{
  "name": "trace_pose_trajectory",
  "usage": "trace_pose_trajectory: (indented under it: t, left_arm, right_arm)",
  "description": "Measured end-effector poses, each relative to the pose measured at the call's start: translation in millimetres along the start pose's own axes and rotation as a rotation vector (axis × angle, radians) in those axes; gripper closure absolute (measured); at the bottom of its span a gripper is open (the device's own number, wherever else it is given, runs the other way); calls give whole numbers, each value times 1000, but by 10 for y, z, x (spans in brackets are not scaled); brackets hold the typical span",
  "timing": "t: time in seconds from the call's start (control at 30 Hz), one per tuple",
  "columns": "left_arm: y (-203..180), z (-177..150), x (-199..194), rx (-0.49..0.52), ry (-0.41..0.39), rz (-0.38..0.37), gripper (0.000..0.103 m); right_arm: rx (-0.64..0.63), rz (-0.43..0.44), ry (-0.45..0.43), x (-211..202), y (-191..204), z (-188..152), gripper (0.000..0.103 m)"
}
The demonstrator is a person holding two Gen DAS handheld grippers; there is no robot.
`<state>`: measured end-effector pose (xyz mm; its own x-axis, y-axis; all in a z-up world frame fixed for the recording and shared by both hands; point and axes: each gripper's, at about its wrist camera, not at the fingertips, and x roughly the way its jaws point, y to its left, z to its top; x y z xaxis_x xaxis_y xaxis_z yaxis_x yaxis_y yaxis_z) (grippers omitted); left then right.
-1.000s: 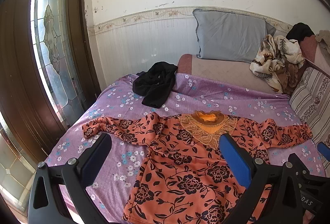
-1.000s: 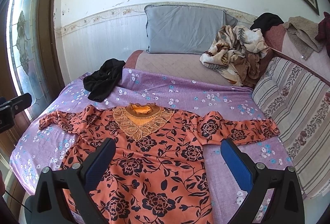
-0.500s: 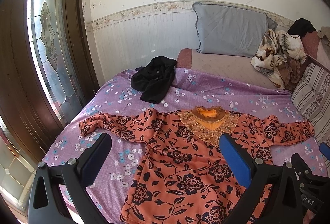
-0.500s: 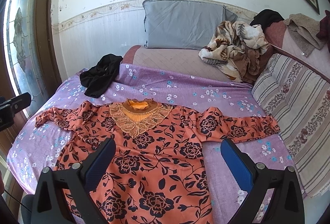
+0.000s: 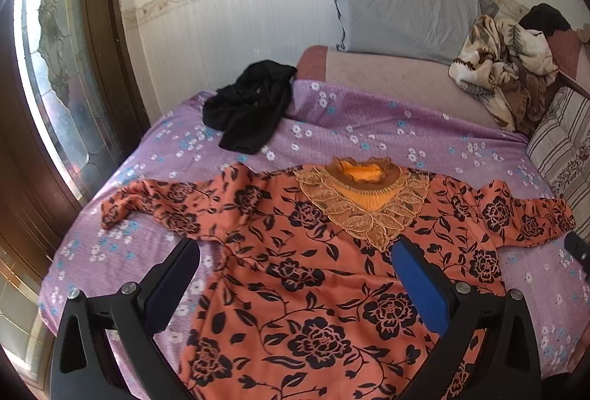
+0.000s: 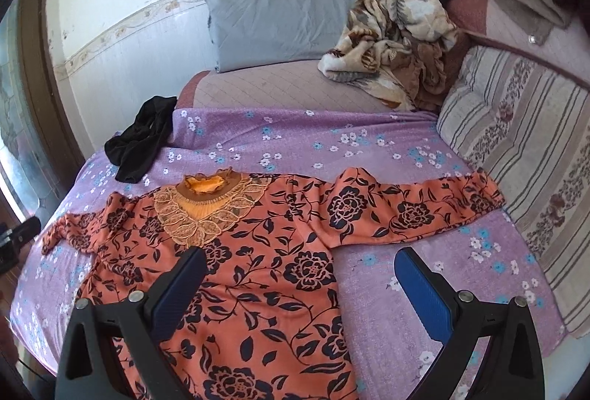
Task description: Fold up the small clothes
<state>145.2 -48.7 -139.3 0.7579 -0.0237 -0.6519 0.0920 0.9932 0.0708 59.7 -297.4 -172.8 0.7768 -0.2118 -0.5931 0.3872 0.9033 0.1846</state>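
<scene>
Floral fabric covered most of the bed (image 5: 332, 127): the orange blouse (image 5: 295, 271) lay flat and face up on the purple sheet, its lace collar (image 5: 365, 204) pointing toward the gray pillow (image 5: 405, 16) and its hem toward the person. Its long axis, sleeve tip to sleeve tip, ran across the bed, square to the way both tools pointed.

Relative to the blouse, the left hand-held gripper (image 5: 295, 289) hovered over the body below the collar, fingers spread wide with nothing between them; I could not tell whether the pads brushed the cloth. The left sleeve (image 5: 147, 201) lay stretched out beyond that gripper's left finger, toward the door, slightly bunched at the cuff.

The right hand-held gripper (image 6: 298, 293) straddled the blouse's right side seam, one finger above the fabric and the other above bare sheet, jaws equally wide apart and empty. The right sleeve (image 6: 416, 212) extended just ahead of it toward the striped cushion (image 6: 516, 149), so this gripper looked the nearer one for that sleeve, and the left for its own.

A black garment (image 5: 250, 112) sat beyond the blouse's left shoulder, well apart, and a crumpled blanket (image 6: 391, 42) lay far past the collar, beside the pillow.
</scene>
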Motion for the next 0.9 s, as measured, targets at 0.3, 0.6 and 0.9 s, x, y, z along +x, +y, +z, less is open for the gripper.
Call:
trace_pose_trajectory:
  t: [0.3, 0.6, 0.9]
  left_arm:
    - [-440, -571, 1725, 64, 346, 58, 0]
    - [-415, -790, 1752, -55, 313, -7, 0]
    - [-383, -720, 1821, -47, 359, -5, 0]
  right_arm:
    - [849, 144, -40, 798, -2412, -42, 5]
    - [1148, 91, -66, 1427, -3691, -32, 30]
    - [1046, -68, -57, 1977, -3903, 328, 53]
